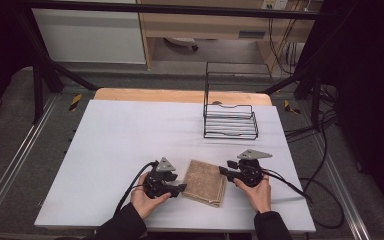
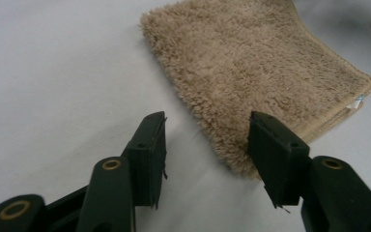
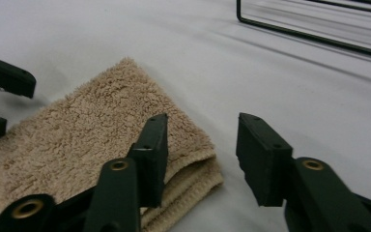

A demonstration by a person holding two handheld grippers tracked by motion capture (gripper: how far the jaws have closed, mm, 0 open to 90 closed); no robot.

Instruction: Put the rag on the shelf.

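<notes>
- The table point(image 1: 130, 130) is the biggest thing here, a smooth pale sheet, and the folded towel point(image 1: 206, 182) lies flat on it near your edge, well short of the wire rack point(image 1: 230, 121). A slick top means that if you shove a jaw in sideways, you'll probably just skate the whole bundle along instead of getting under it.
- The rack sits beyond the towel, toward the far right, and it looks like light wire. If that's where the towel's headed, a low carry could catch the front rail and drag the rack along.
- The towel is in folded layers, with the stacked edges and a little tag on the side facing your right gripper point(image 1: 228, 172). Pinch only the top layer and I'd bet the fold flops open as you lift.
- Your left gripper point(image 1: 180, 188) is at the towel's left edge, jaws apart with nothing between the pads. In the left gripper view one jaw hangs over the fluffy corner and the other over bare table. Close from there and you'd likely grab a tuft of pile, which slips out.
- Your right gripper is just off the towel's right edge, jaws also apart and holding nothing. One jaw hangs over the layered corner, the other over bare table. Uneven bites left and right would twist the bundle.
</notes>
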